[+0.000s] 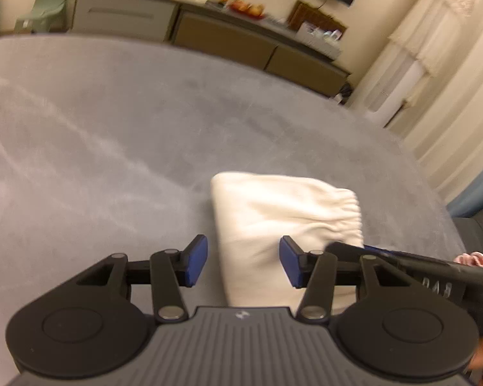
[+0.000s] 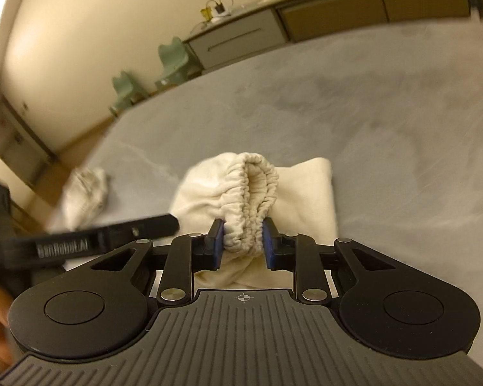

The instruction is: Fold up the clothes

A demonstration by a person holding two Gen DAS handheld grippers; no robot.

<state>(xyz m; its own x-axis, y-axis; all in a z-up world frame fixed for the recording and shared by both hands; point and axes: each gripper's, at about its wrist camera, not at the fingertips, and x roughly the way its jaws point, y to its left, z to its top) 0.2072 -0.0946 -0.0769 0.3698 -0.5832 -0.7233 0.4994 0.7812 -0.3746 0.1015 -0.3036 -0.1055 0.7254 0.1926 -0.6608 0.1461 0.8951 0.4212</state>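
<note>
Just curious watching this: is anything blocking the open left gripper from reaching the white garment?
Nothing visible does. The left gripper hangs open right over the white garment, while the right gripper is clamped on its elastic edge.

Grey bed [image 1: 119,135], plush cover with brush streaks. On it: cream folded garment [image 1: 273,215], elastic waistband at one end; crumpled white cloth [image 2: 87,193] near bed edge, apart from garment.

A folded garment [image 1: 273,225] lies on the bed [image 1: 112,128], cabinets [image 1: 209,35] behind.
</note>
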